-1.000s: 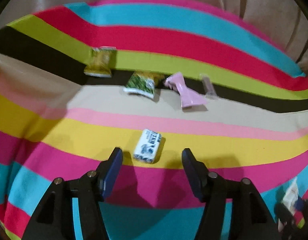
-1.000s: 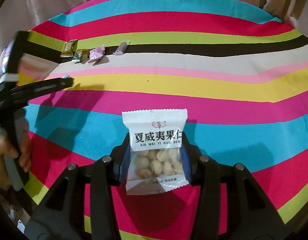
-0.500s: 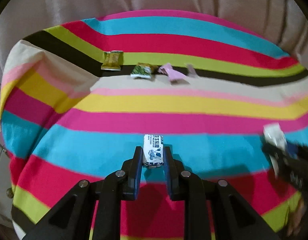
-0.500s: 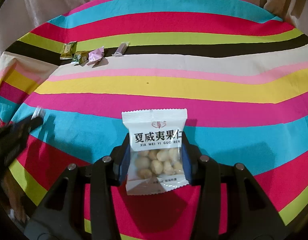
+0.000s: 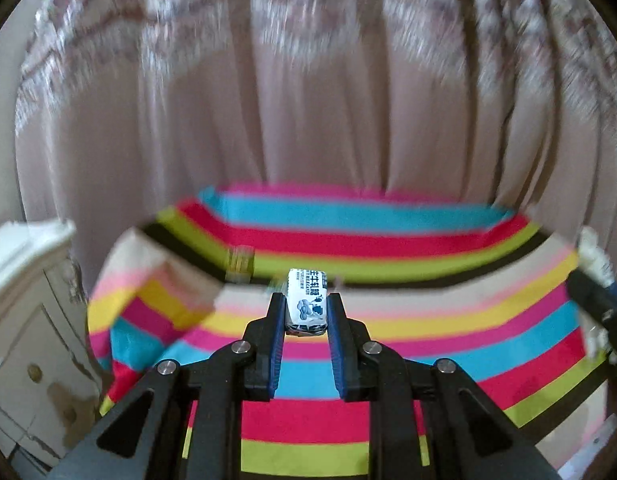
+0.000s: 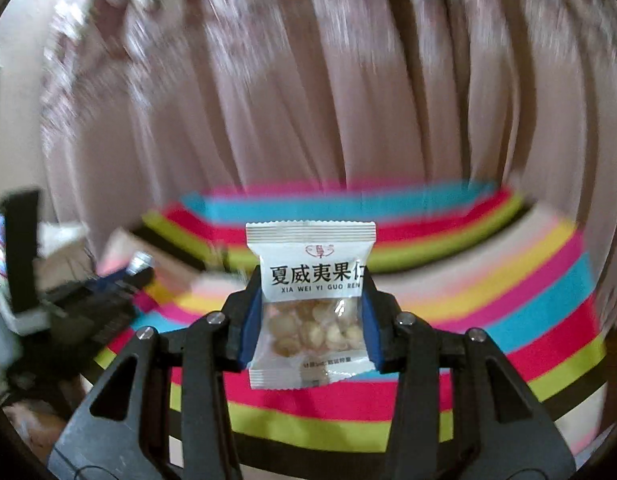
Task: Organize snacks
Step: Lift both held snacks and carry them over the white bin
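The milk candy [image 5: 307, 303], a small white block with blue print, is sitting pinched between the blue pads of the left tongs [image 5: 306, 312], which are closing tight on its sides and holding it up above the striped desk [image 5: 428, 312]. The nut packet [image 6: 311, 300], white on top with black characters and a clear window showing pale nuts, is standing upright in the right tongs [image 6: 308, 312], whose jaws are gripping both its edges at a wider spread.

Both pairs are pointing toward the desk's far edge, where a pink curtain [image 5: 308, 100] is hanging close behind. The cloth is dropping off at the left corner, and a cream cabinet [image 5: 24, 320] is standing just beside that side. The middle stripes are lying bare beneath the held snacks.

A yellowish wrapper [image 5: 239, 264] is lying, blurred, on the far stripes just left of the candy; other small wrappers beside it are too smeared to tell apart. Each pair of tongs is showing at the other view's side.
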Motion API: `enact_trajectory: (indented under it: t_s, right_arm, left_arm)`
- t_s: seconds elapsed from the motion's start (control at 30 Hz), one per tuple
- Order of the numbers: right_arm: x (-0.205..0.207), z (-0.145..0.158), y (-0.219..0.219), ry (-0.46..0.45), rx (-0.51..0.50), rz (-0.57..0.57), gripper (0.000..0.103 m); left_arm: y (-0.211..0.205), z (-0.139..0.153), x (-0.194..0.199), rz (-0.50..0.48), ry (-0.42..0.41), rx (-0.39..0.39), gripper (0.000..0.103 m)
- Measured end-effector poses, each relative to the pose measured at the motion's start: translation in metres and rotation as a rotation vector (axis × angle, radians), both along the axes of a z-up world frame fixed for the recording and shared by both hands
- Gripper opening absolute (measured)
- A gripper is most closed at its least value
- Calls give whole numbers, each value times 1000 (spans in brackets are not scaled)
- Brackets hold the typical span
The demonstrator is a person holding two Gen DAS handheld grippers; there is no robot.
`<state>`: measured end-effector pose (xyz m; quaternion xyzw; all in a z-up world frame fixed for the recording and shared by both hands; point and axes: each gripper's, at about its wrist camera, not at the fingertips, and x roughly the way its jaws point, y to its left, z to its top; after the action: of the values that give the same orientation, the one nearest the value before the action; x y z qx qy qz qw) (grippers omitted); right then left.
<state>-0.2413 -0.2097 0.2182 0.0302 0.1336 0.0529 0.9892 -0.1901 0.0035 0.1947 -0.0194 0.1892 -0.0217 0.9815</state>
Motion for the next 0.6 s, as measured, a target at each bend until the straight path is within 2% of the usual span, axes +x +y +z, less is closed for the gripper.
enact_trajectory:
  t_s: [0.17, 0.37, 0.47, 0.6]
  right_arm:
    - [-89, 58, 0, -173, -41, -4, 47]
    - [-163, 91, -9, -305, -69, -26, 47]
    - [-183, 98, -14, -339, -73, -34, 47]
    - [-203, 102, -21, -367, -97, -49, 47]
  left_arm:
    - [-20, 53, -64, -46, -161, -3, 21]
    - [-36, 95, -130, -100, -325, -7, 21]
    - [-46, 108, -152, -128, -368, -6, 21]
    - [-57, 110, -168, -160, -377, 14, 21]
